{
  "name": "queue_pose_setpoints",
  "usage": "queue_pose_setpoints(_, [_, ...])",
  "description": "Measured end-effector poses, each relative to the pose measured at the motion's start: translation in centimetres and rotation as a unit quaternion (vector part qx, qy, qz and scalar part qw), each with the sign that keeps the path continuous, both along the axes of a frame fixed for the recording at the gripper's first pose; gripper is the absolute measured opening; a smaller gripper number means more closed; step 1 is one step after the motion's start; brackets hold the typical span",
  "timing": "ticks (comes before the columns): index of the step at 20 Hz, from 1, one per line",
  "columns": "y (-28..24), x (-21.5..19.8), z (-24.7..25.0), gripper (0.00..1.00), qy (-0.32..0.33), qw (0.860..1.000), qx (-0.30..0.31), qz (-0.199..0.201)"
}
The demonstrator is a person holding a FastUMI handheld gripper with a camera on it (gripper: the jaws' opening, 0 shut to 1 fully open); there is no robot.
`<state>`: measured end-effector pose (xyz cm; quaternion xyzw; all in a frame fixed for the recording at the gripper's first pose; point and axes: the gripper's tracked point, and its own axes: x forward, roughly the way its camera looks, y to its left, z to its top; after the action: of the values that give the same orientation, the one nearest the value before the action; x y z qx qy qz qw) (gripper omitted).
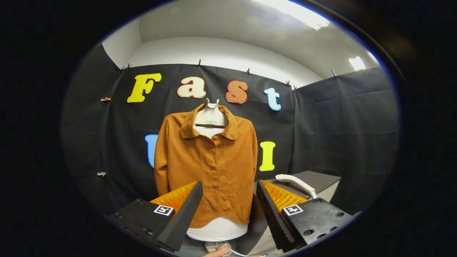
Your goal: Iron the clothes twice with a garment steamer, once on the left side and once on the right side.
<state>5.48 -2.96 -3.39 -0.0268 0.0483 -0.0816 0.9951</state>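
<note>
A brown button-up shirt (210, 167) hangs on a white dress form (210, 116), facing the camera, collar open and the placket closed with a row of buttons down the middle. Both sleeves hang straight down at its sides. The form's neck stub sticks up above the collar, and its pale lower body (217, 228) shows under the shirt's hem. The shirt stands beyond the fingers, centred in the gap between them, with the black cloth wall (321, 117) close behind it.

The steamer (296, 182) lies to the right of the shirt, beyond the right finger: a white curved handle resting on top of a grey desk (321, 180) or box-like stand whose flat top is dark. It is well apart from the shirt and not touched by the tool.

The tool (228, 210) is spread wide, its two fingers apart with nothing between them but the view of the shirt and the form's base further off. Each finger carries a ridged pad on its inner face and a small square marker on the block behind it.

Low between the fingers, close to the camera, the tip of a person's finger (217, 252) shows, with a thin pale wire or cord beside it.

Small clips pin the cloth wall along its top edge, and ceiling lights (357, 63) glow above.
</note>
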Motion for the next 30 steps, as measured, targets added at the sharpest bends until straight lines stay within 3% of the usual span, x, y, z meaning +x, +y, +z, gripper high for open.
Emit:
queue_pose_setpoints(17, [-16.6, 12.5, -1.1, 0.95, -0.004, 1.0, -0.005, -0.017])
queue_pose_setpoints(24, [-24.8, 15.5, -3.0, 0.95, 0.021, 0.999, -0.007, -0.037])
queue_pose_setpoints(30, [-31.2, 17.5, -7.2, 0.95, 0.091, 0.994, -0.008, -0.052])
